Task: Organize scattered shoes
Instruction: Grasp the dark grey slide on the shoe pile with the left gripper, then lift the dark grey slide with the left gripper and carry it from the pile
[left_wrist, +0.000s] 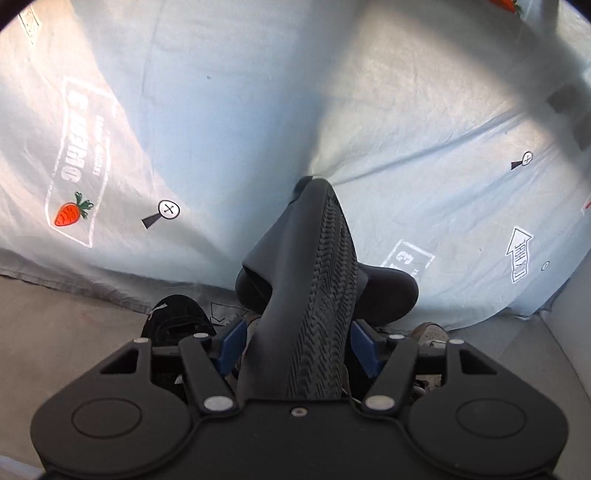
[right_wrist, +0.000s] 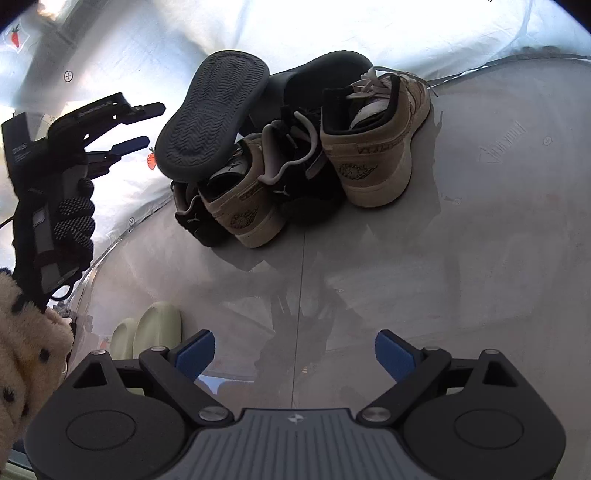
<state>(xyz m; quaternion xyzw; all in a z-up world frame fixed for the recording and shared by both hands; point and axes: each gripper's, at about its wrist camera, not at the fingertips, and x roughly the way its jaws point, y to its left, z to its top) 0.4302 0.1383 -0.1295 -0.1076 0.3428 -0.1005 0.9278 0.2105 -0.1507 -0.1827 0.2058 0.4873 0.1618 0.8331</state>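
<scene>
Nearest to us, at the lower edge of the right wrist view, the right gripper (right_wrist: 295, 354) is hovering over the bare grey tabletop (right_wrist: 406, 277), its jaws standing wide apart and holding nothing.

- To its left, a fuzzy spotted sleeve (right_wrist: 26, 350) is showing, and a pair of pale green slippers (right_wrist: 159, 328) is peeking out past the tabletop's edge.
- Further up on that side, a gloved hand (right_wrist: 74, 221) is carrying the left gripper (right_wrist: 146, 125). We are seeing its jaws apart and clamping on nothing, with the tips just beside the shoe pile and not touching it.
- Beyond, the shoes are sitting bunched together near the far edge of the tabletop. We are counting one black sneaker (right_wrist: 195, 225) at the left and a beige sneaker (right_wrist: 243, 199) beside it. A second black sneaker (right_wrist: 299, 184) is sitting in the middle, and another beige sneaker (right_wrist: 373, 155) is standing upright at the right.
- A dark grey slipper (right_wrist: 210, 118) is leaning sole-up on the left beige sneaker. In the left wrist view its ribbed sole is filling the space ahead of the jaws.
- Behind it, a second dark slipper (right_wrist: 317, 74) is lying against the pile.
- Farthest off, a pale printed cloth (right_wrist: 122, 48) with carrot marks is spreading out past the tabletop.
</scene>
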